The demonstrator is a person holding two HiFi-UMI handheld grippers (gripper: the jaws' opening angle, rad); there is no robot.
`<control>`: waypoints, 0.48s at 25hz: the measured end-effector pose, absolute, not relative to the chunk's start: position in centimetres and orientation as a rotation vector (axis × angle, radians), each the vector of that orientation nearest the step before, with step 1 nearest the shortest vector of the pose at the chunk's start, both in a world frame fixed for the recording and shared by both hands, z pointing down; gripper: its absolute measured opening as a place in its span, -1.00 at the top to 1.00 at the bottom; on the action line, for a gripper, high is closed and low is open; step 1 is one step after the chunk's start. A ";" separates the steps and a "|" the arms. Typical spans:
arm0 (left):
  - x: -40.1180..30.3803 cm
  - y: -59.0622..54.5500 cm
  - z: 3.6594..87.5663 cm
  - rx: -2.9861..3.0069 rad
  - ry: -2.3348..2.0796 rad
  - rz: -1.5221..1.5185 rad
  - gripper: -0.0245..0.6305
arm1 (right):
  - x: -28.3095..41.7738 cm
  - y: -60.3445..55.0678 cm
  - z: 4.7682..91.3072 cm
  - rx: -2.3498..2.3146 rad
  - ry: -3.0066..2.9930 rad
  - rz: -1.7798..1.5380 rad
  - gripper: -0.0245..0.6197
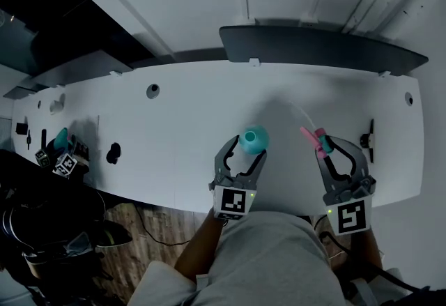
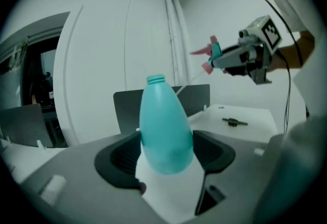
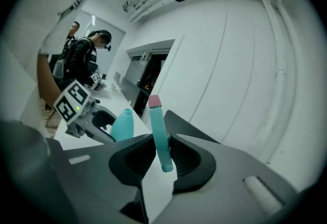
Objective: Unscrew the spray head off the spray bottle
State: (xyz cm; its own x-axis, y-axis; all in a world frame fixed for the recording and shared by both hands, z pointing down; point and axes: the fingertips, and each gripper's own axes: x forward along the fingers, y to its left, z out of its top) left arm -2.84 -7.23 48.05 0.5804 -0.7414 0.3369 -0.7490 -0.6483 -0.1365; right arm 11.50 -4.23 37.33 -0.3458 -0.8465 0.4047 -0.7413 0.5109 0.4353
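Head view: spray head already off, held well apart from bottle, both over tabletop
Left tool: jaws wide, clamped on bottle's body, neck bare
Right tool: jaws narrow, pinching the head's teal stem, pink tip up
Step, prob: set parts down; keep bottle neck-up, lower each to tabletop, let go only once it rests steady

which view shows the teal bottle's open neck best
The left gripper view: the bottle fills the middle, bare neck on top. The head view sees it foreshortened from above; the right gripper view shows it small and far off.
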 end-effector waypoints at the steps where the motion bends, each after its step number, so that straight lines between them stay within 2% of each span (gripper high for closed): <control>1: -2.9 -7.3 47.8 2.766 -1.323 0.565 -0.04 | 11.4 -4.7 38.3 1.340 -2.129 -0.233 0.64; 6: -2.9 -7.1 47.8 2.747 -1.386 0.619 -0.04 | 9.5 -6.6 43.3 1.644 -2.170 0.012 0.64; 12: -4.5 -6.8 48.2 2.702 -1.401 0.615 -0.04 | 7.1 -5.8 46.5 1.707 -2.168 0.225 0.64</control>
